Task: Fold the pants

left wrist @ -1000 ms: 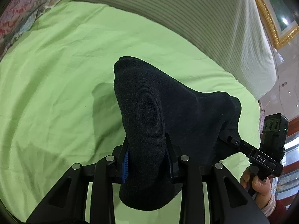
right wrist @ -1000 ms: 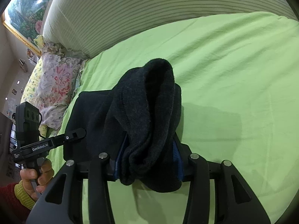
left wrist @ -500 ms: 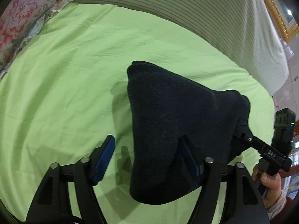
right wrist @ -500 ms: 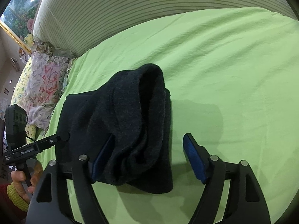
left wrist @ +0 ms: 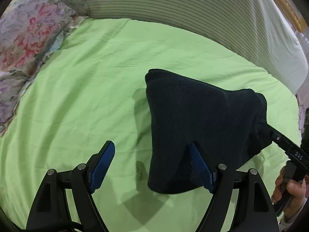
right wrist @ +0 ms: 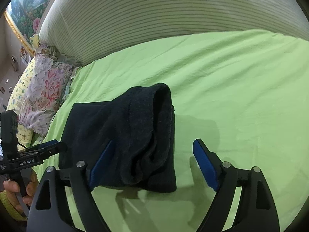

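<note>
The dark navy pants [left wrist: 197, 127] lie folded in a thick bundle on the green bedsheet [left wrist: 87, 89]. My left gripper [left wrist: 152, 160] is open, its blue pads apart; the bundle's left end drapes against the right pad [left wrist: 200, 166]. My right gripper [right wrist: 154, 158] is open too. The pants [right wrist: 123, 133] rest against its left pad [right wrist: 100, 162], and its right pad [right wrist: 204, 160] is free over the sheet. Each gripper shows at the edge of the other's view, hand-held, at opposite ends of the bundle.
A striped bolster or headboard cushion [left wrist: 173, 5] runs along the far side of the bed. A floral pillow [left wrist: 25, 29] lies at the left, also in the right wrist view [right wrist: 42, 96]. A gold-framed painting [right wrist: 25, 5] hangs behind. The bed edge [left wrist: 289, 89] falls away at the right.
Both grippers were shut on the pants a second ago; they have opened and let go. The bundle has dropped onto the sheet and both grippers have pulled back slightly.
</note>
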`<action>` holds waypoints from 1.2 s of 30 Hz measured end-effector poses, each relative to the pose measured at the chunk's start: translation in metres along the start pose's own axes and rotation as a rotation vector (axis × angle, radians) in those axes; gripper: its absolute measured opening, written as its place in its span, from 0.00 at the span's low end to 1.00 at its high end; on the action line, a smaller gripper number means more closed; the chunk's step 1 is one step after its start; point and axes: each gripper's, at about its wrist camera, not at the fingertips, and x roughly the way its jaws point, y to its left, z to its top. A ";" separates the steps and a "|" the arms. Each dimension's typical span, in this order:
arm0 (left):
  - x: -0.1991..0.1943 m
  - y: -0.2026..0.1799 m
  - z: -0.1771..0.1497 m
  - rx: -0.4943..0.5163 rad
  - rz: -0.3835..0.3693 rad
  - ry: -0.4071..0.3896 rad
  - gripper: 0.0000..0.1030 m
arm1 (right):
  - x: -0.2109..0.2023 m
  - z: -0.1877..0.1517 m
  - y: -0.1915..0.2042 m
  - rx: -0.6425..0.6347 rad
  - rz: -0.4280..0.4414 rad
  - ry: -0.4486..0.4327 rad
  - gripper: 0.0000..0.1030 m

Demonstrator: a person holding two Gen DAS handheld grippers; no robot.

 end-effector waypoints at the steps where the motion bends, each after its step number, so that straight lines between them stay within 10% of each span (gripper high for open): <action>1: -0.004 -0.001 -0.003 0.003 0.007 -0.003 0.79 | -0.002 -0.001 0.002 -0.008 -0.004 -0.004 0.83; 36: -0.047 -0.023 -0.065 0.076 0.179 -0.169 0.82 | -0.042 -0.051 0.066 -0.325 -0.104 -0.155 0.86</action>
